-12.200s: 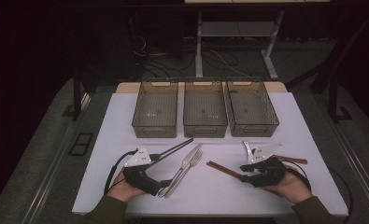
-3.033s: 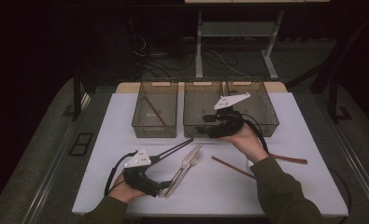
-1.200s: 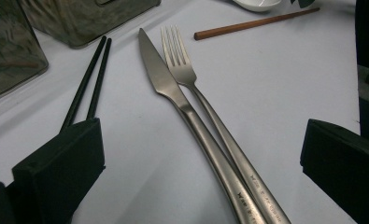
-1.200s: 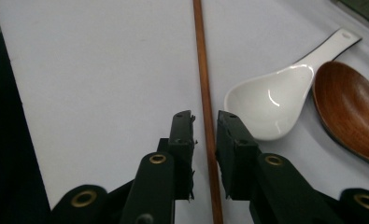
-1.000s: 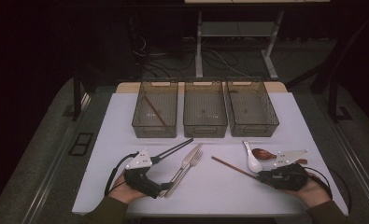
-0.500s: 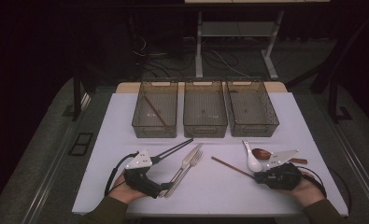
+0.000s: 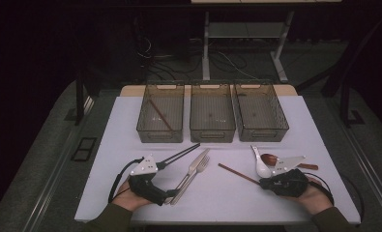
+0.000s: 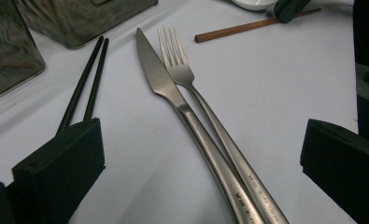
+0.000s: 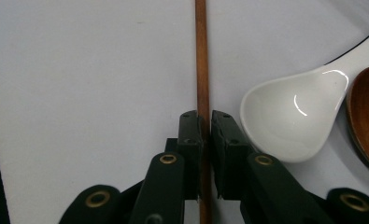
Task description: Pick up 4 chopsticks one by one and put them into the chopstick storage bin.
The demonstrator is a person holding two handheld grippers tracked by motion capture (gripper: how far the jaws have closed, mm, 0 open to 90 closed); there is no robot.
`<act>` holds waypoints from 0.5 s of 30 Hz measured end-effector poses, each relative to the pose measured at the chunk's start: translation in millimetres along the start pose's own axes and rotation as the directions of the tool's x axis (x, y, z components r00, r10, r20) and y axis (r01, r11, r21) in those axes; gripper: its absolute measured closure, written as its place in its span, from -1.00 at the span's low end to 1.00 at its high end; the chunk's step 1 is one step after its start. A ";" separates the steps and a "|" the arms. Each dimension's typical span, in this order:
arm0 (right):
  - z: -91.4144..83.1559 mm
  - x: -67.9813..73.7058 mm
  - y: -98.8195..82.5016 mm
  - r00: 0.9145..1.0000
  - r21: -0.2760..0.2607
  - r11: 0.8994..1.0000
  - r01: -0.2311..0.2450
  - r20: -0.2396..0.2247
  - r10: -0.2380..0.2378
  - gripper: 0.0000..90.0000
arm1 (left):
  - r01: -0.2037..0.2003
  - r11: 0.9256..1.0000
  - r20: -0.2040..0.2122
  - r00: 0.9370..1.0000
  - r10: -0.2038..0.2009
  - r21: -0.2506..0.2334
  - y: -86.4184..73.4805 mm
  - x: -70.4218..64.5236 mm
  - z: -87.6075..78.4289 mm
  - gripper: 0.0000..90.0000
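My right gripper is shut on a brown chopstick that lies on the white table; its jaws have just been closing with the stick between them. In the high view this gripper sits at the front right, at the chopstick's near end. A white spoon and a wooden spoon lie just beside it. My left gripper is open, its jaws wide on either side of the handles of a steel knife and fork. Black chopsticks run past its left jaw.
Three clear bins stand in a row at the back: the left bin holds one brown chopstick, the middle bin and right bin look bare. The table's front edge is close under both hands.
The right gripper has edged slightly left and its jaws have narrowed onto the brown chopstick. The left gripper has stayed where it was.
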State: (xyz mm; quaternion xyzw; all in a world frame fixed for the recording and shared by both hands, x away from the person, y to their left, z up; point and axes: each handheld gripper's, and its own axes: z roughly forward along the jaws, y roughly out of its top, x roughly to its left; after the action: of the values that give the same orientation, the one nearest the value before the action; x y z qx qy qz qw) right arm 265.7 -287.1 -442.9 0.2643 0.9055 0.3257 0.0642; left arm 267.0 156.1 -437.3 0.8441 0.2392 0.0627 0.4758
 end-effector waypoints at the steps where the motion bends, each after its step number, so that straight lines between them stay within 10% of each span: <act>1: 0.1 0.2 0.1 1.000 0.000 1.000 0.000 0.001 0.000 0.85 | -0.001 1.000 0.000 1.000 0.001 0.000 0.0 0.0 0.1 -1.00; 15: -1.7 -1.4 0.7 1.000 -0.001 1.000 -0.020 -0.018 0.020 0.89 | -0.007 1.000 0.000 1.000 0.007 0.001 0.2 -0.2 -0.4 -1.00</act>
State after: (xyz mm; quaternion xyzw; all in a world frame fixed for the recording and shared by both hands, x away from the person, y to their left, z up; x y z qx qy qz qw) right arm 266.7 -288.4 -441.2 0.2704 0.9033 0.3290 0.0530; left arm 266.8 156.2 -436.8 0.8452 0.2363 0.0640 0.4751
